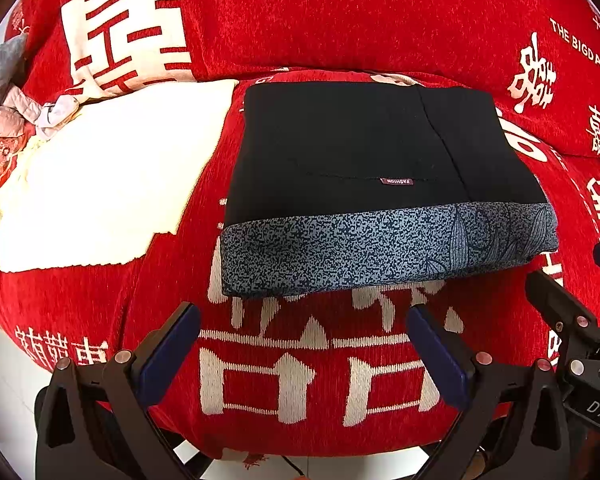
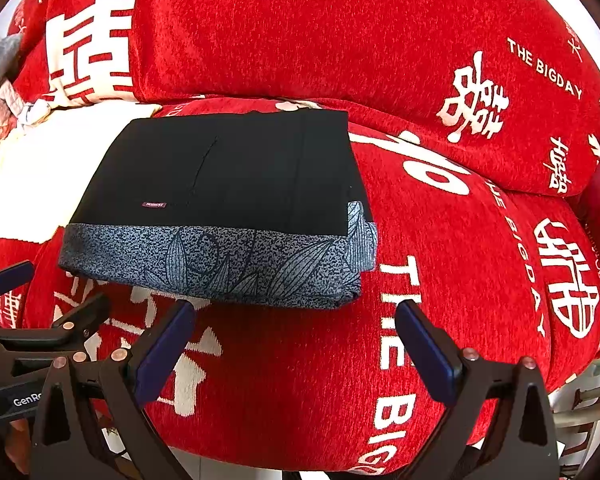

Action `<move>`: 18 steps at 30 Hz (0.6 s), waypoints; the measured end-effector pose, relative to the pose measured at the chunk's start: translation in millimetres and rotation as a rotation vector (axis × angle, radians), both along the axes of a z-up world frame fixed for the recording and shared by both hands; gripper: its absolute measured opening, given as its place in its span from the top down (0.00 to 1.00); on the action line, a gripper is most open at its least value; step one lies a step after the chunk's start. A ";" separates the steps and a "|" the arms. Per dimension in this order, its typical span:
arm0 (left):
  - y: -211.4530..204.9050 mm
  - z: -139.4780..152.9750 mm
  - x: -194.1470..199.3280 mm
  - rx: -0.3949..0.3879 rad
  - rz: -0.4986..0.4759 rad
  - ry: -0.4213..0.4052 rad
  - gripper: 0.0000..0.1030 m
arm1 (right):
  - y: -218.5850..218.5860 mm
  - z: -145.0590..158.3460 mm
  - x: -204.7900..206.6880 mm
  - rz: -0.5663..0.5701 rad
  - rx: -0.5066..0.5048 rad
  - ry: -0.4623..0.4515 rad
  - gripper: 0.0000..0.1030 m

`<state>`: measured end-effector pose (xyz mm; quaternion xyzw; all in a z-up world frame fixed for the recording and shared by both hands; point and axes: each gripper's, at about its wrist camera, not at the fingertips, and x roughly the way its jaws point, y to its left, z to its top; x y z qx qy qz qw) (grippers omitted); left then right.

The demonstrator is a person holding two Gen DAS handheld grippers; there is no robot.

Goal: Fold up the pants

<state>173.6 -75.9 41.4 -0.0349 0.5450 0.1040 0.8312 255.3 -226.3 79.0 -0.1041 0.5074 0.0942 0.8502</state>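
A: Where do your pants [image 1: 380, 168] sit?
B: Folded into a flat black block on the red sofa cushion [image 1: 300, 380], blue patterned band on the near edge, cream cloth [image 1: 112, 172] just left of them.
A: Your grippers?
B: Left gripper [image 1: 304, 340] and right gripper [image 2: 296, 332] both spread, empty, just short of the pants.

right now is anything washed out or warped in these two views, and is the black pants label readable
Left wrist view: the cream-white folded cloth is blown out, texture lost; the folded black pants with blue-grey patterned band are sharp, their small maroon label reads FASHION upside down. Right wrist view: the label is too small to read; fisheye bends the red sofa cover, corners vignetted.
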 end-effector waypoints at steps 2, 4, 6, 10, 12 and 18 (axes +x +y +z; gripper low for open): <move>-0.4 -0.4 -0.2 0.001 -0.001 0.001 0.00 | 0.1 -0.1 -0.1 0.000 -0.001 0.002 0.02; -0.8 -0.5 -0.3 0.001 0.000 0.002 0.00 | 0.2 -0.1 0.0 0.000 -0.002 0.003 0.02; -0.6 -0.8 -0.3 0.000 0.000 0.002 0.00 | 0.3 -0.1 -0.1 0.000 -0.001 0.003 0.02; -0.4 -0.6 -0.2 -0.001 -0.001 0.002 0.00 | 0.2 -0.5 -0.3 0.000 -0.001 0.004 0.02; -0.7 -0.6 -0.5 0.000 -0.003 0.001 0.00 | 0.5 -0.5 -0.4 -0.001 0.000 0.005 0.02; -0.8 -1.4 -0.5 0.001 -0.005 0.002 0.00 | 0.5 -0.3 -0.4 -0.001 -0.001 0.004 0.02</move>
